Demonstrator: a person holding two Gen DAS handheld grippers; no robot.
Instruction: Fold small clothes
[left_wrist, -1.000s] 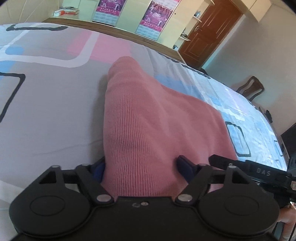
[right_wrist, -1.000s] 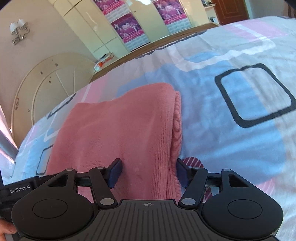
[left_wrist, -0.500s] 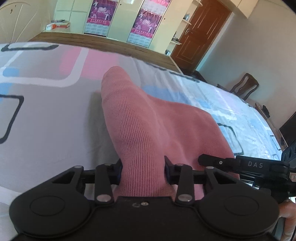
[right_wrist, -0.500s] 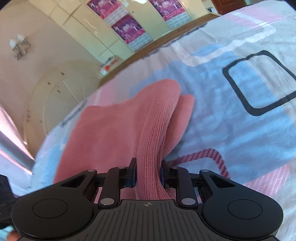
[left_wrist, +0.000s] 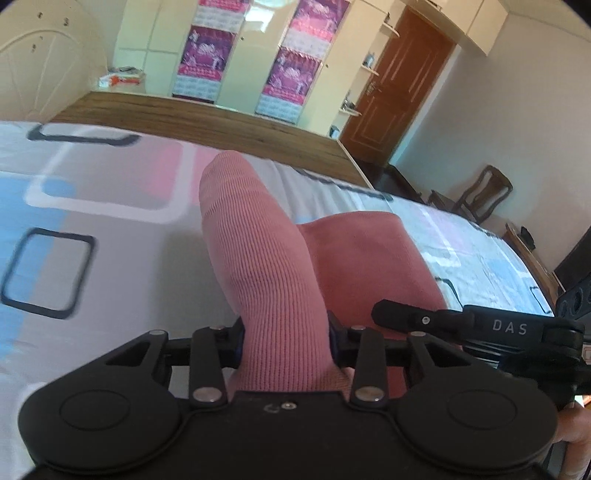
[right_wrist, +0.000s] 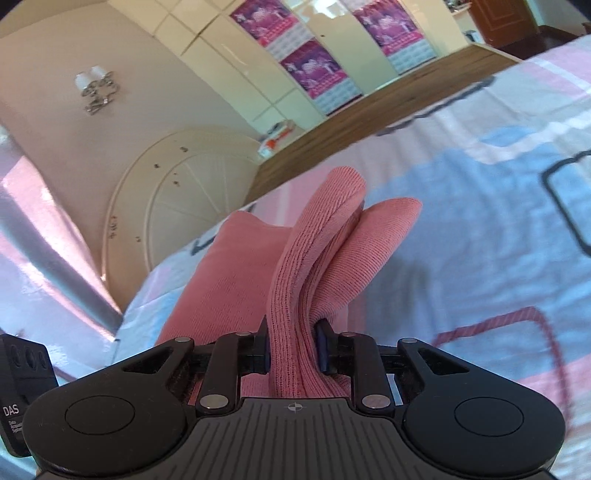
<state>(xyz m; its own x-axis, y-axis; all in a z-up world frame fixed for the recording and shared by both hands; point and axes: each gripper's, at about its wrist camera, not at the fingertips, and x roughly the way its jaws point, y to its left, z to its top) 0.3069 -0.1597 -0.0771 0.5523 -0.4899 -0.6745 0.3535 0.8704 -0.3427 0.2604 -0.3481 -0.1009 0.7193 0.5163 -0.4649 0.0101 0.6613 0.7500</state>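
A pink ribbed knit garment (left_wrist: 266, 266) lies on the patterned bed sheet (left_wrist: 110, 206). My left gripper (left_wrist: 284, 341) is shut on a bunched fold at its near left edge, which rises off the bed. In the right wrist view the same pink garment (right_wrist: 317, 258) stands up in a ridge between the pads, and my right gripper (right_wrist: 293, 349) is shut on that near right edge. Both near corners hang lifted while the far part of the cloth rests on the sheet. The right gripper's black body shows at the right of the left wrist view.
The bed sheet (right_wrist: 480, 229) carries pink, blue and grey blocks with black outlines. A wooden footboard (left_wrist: 207, 118) runs along the far side, with cupboards and posters behind. A brown door (left_wrist: 399, 88) and a wooden chair (left_wrist: 484, 192) stand at the right.
Both grippers went from open around the garment's near edge to shut on it. They have since risen, pulling the near edge up off the sheet into two ridges.
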